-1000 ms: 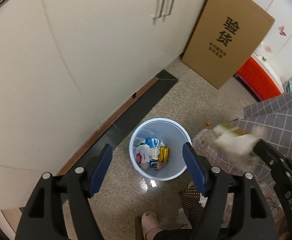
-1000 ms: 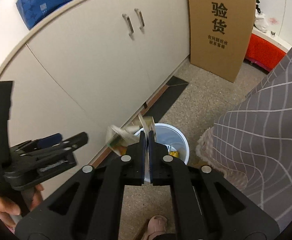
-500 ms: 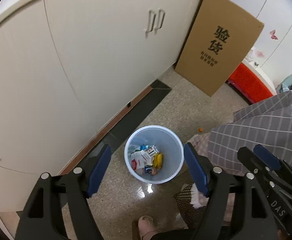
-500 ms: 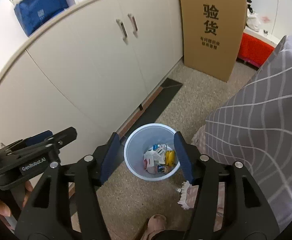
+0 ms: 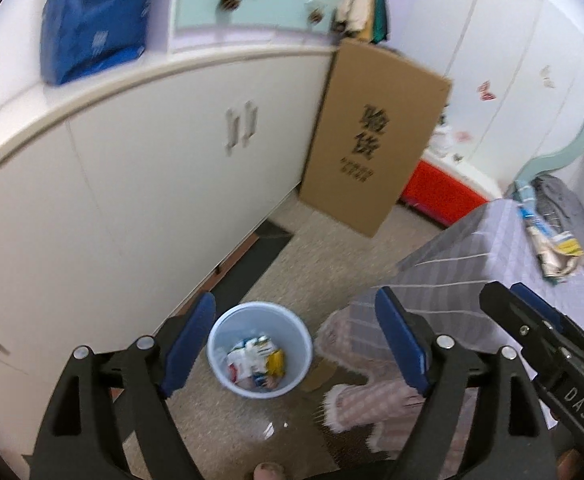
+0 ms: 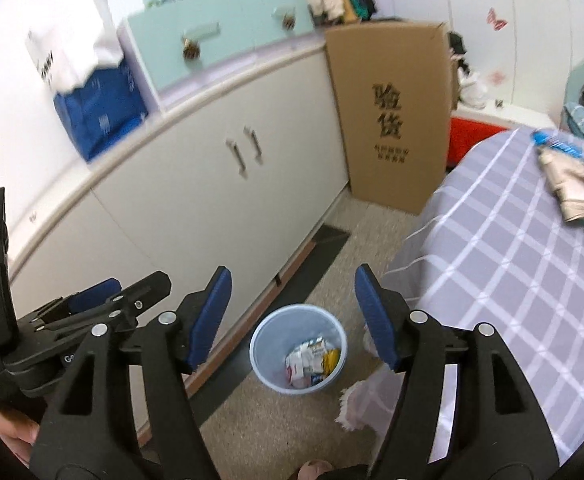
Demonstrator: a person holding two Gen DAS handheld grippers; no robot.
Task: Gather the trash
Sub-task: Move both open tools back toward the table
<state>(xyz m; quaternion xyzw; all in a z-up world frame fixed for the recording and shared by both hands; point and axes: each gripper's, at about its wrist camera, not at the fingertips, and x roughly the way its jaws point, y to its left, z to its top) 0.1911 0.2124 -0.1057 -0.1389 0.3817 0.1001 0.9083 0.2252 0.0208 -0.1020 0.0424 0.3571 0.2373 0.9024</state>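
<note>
Two grippers, left gripper (image 5: 296,344) and right gripper (image 6: 292,316), are seen empty, jaws opening, above the bin (image 6: 298,348); wrappers (image 6: 576,188) remain on the table (image 6: 492,264). The right's packet, clamped earlier, is gone.

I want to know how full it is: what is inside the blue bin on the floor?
The blue bin holds a loose heap of wrappers, white, yellow and blue ones, low in the bin. Whatever lies under that top layer is covered.

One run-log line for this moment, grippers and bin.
left gripper: opening, empty | right gripper: opening, empty | pale blue round plastic bin: holds wrappers | crumpled packets: on checked tablecloth
</note>
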